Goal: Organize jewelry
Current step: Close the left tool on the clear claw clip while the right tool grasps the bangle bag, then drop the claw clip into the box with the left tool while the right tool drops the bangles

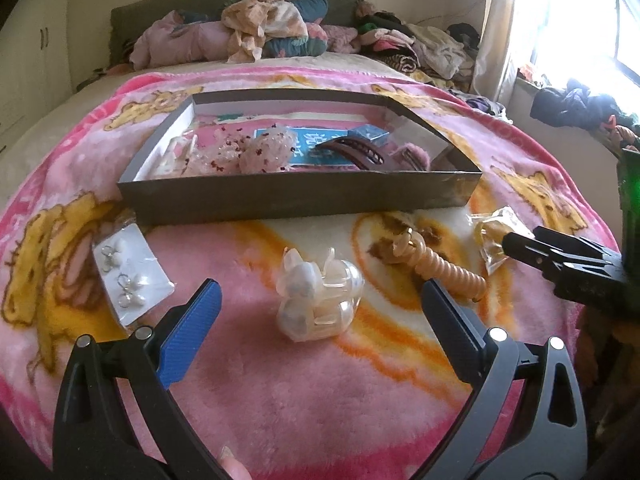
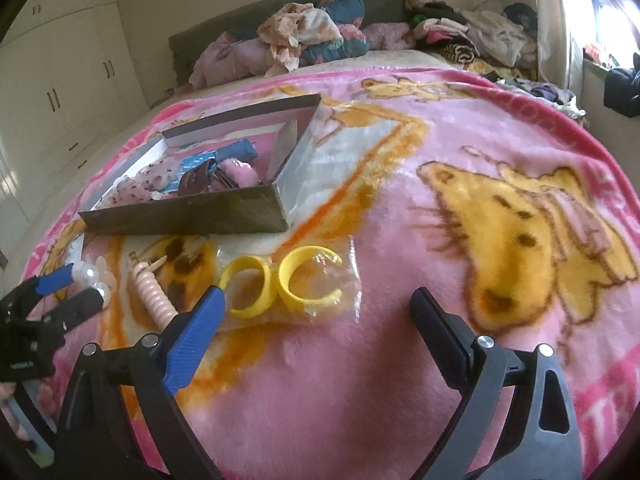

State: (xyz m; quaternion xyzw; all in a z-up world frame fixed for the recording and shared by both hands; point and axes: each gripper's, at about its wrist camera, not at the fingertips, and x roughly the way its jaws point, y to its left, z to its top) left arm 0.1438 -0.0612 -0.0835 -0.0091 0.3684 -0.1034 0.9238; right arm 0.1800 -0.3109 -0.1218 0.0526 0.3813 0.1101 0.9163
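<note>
A dark shallow box lies on the pink blanket and holds hair clips and pink pieces; it also shows in the right wrist view. My left gripper is open around a clear hair claw clip on the blanket. A peach spiral hair tie lies to its right. A card of earrings lies to the left. My right gripper is open, just short of a clear bag with two yellow bangles. The right gripper also shows in the left wrist view, next to that bag.
The pink cartoon blanket covers the bed. Piled clothes and pillows lie at the headboard. A window sill with dark clothes is at the right. White wardrobes stand at the left.
</note>
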